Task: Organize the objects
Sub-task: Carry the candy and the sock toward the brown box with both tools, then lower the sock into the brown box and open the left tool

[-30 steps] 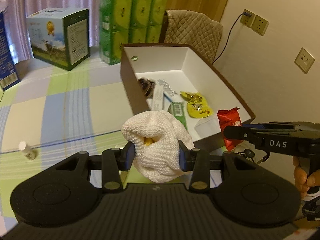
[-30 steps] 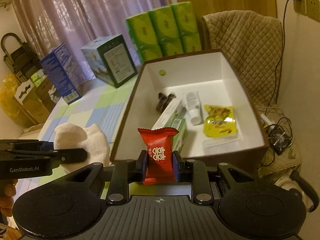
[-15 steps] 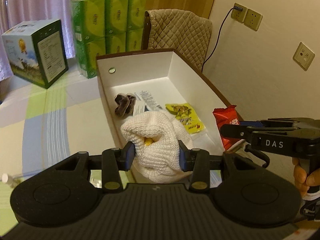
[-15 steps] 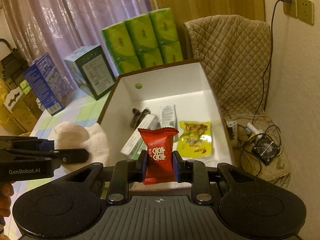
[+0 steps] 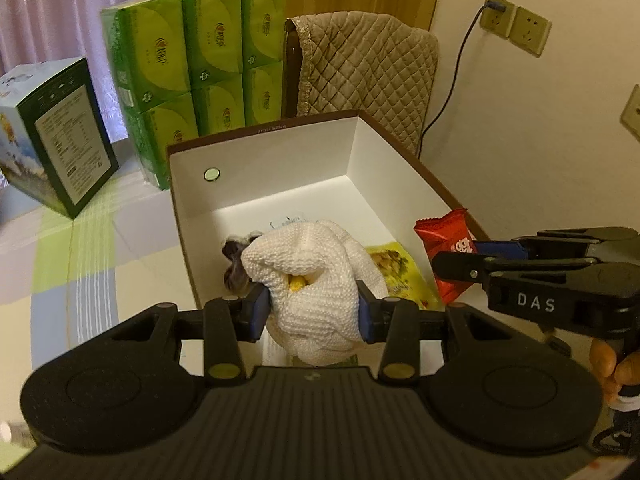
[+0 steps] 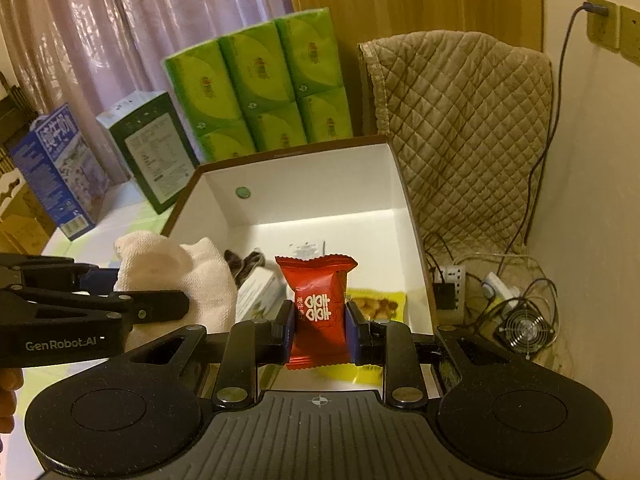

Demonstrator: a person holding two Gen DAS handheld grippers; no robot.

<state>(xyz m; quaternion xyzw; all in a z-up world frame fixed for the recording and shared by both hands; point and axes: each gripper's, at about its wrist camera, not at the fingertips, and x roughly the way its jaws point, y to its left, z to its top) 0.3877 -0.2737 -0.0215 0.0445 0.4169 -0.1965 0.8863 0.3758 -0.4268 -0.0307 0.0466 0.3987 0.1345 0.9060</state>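
The white knitted cloth (image 5: 316,292) is clamped between the fingers of the left gripper (image 5: 310,314), held over the near left part of the open box (image 5: 360,152); the red snack packet (image 6: 318,312) is clamped upright in the right gripper (image 6: 318,330), over the near right part; both releases are judged to be downward; a yellow pouch (image 6: 376,304) and a dark item (image 6: 244,264) already lie below; green tissue packs (image 6: 260,88) stand beyond the far wall.

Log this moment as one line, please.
left gripper: shut on white cloth | right gripper: shut on red packet | both over open box | nothing released
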